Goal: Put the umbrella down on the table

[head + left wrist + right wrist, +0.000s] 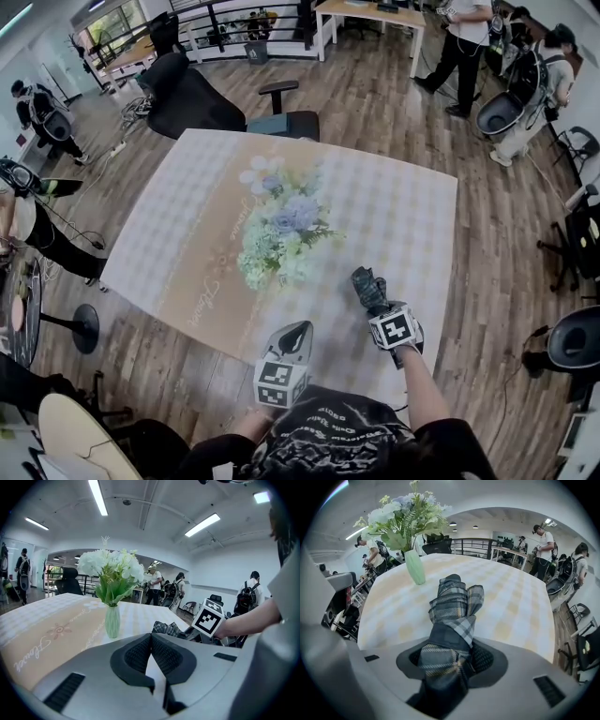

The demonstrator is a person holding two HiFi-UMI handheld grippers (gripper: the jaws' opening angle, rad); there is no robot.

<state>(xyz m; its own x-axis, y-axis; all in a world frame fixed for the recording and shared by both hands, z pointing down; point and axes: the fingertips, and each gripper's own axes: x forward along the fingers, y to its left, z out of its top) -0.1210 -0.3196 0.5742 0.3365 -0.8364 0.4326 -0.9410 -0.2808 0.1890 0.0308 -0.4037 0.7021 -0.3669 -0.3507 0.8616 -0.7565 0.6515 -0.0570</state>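
Observation:
A folded plaid umbrella [367, 286] sticks out of my right gripper [377, 302] over the front right part of the table [178, 225]. In the right gripper view the umbrella [454, 606] fills the gap between the jaws, and the right gripper [452, 656] is shut on it. Its far end points down toward the checkered cloth; I cannot tell whether it touches. My left gripper [298, 337] hovers at the table's front edge, left of the umbrella [166, 628]. The left gripper [151, 641] is shut with nothing in it.
A pale green vase of flowers [281, 234] stands mid-table, beyond and left of the umbrella. A black office chair [187, 98] is at the table's far side. Several people stand around the room, and a dark round chair [574, 342] is to the right.

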